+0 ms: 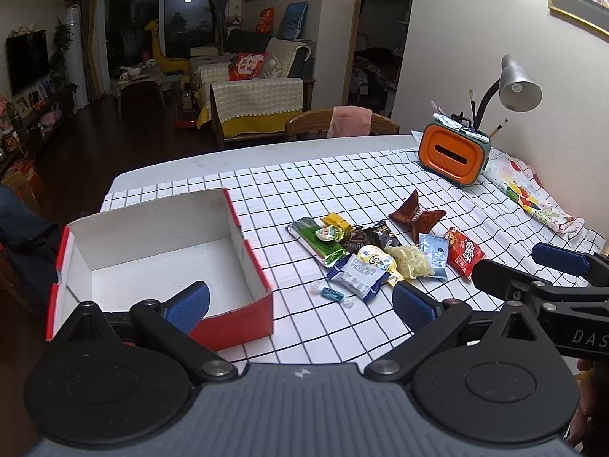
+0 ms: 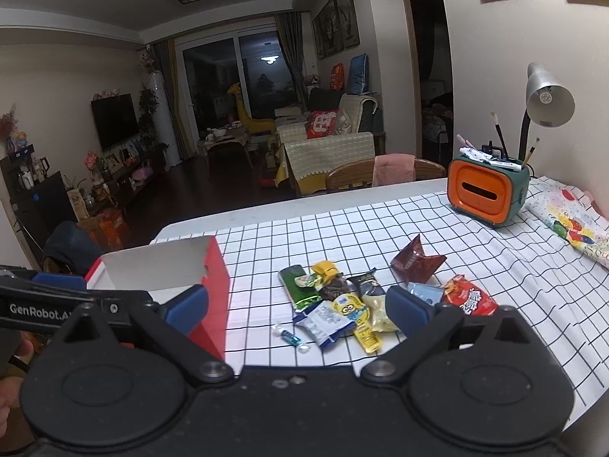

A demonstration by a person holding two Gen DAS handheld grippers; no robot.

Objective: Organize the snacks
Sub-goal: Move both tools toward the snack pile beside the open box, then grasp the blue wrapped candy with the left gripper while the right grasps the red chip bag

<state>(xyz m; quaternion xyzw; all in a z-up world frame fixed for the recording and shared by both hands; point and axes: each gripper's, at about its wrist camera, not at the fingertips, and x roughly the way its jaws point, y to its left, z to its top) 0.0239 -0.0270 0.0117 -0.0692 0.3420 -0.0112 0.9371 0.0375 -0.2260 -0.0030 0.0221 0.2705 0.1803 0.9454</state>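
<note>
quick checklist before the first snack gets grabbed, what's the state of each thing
1. Left tongs open, nothing held: ok.
2. Right tongs open, nothing held: ok.
3. Red box lid off, inside bare: ok.
4. Snack pile on the checked tablecloth, right of the box, apart from it: ok.
5. Snacks lie singly: not ok, several overlap; only the small blue candy lies at the near edge, apart from the rest.
6. Orange pen holder and desk lamp stand well behind the pile: ok.

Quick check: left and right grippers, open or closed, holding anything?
Left gripper: open, jaws wide apart, holding nothing.
Right gripper: open, jaws wide apart, holding nothing.
</note>
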